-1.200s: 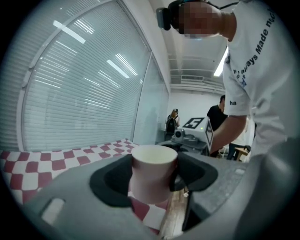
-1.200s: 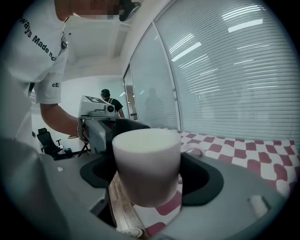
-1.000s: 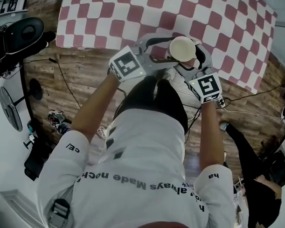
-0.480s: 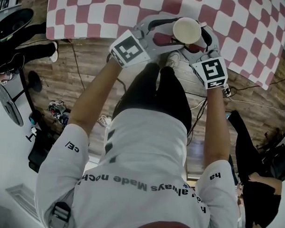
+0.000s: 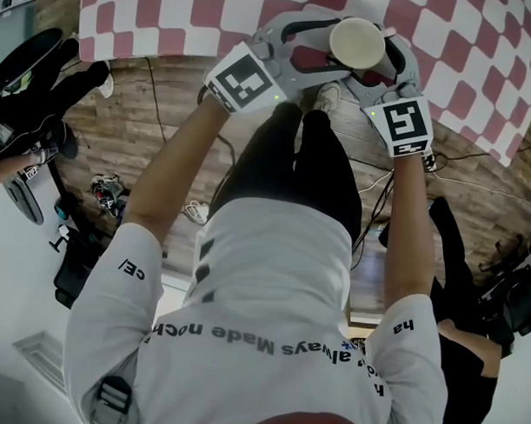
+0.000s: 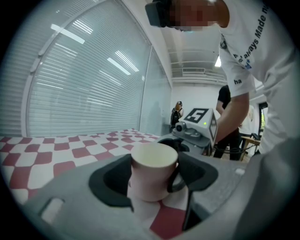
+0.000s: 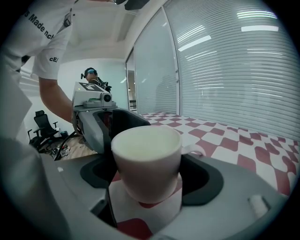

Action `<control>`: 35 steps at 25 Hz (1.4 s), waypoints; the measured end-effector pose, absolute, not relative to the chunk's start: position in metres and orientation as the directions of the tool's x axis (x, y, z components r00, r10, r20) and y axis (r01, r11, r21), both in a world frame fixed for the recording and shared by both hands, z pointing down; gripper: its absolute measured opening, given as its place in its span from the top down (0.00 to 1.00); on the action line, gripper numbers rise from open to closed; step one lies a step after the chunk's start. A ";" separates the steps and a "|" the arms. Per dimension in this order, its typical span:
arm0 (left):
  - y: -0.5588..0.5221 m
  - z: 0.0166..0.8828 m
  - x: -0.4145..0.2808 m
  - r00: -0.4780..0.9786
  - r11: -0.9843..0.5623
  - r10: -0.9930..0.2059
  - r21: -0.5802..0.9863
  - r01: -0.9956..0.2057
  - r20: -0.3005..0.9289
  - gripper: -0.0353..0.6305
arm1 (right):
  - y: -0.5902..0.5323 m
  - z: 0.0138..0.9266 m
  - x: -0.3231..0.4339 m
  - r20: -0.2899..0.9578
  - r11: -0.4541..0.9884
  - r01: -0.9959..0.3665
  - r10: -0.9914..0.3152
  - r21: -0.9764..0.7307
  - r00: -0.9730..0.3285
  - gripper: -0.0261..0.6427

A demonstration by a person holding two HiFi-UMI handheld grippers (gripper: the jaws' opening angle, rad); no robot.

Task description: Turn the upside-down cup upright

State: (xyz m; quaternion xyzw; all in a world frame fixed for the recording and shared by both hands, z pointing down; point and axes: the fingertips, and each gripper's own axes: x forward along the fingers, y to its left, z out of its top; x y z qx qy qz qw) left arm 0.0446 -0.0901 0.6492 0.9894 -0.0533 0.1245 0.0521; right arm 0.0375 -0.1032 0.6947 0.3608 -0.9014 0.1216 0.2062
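Left gripper (image 6: 152, 174) and right gripper (image 7: 147, 174) both pinch the cup (image 5: 357, 43), mouth up, over the checked tablecloth's (image 5: 168, 12) near edge; unequal release could tip it floorward.

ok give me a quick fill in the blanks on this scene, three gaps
1. The left gripper and the right gripper each have the ____ between their jaws.
2. The tablecloth is checked in white and ____.
3. In the right gripper view, the handle of the cup sticks out towards the picture's ____ side.

Missing words: cup; red; right
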 end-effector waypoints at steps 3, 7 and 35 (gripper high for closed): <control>-0.088 0.653 0.046 0.962 -0.989 -0.096 0.084 -0.121 0.257 0.48 | -0.101 0.699 0.039 0.458 0.707 -0.704 -0.603 -0.072 -0.653 0.34; -0.088 0.656 0.049 0.960 -0.988 -0.103 0.084 -0.129 0.261 0.48 | -0.101 0.703 0.042 0.454 0.694 -0.713 -0.607 -0.098 -0.653 0.34; -0.057 0.498 -0.002 0.901 -0.882 -0.369 0.221 -0.417 0.227 0.68 | -0.031 0.532 0.119 0.451 0.439 -0.878 -0.755 -0.192 -0.476 0.67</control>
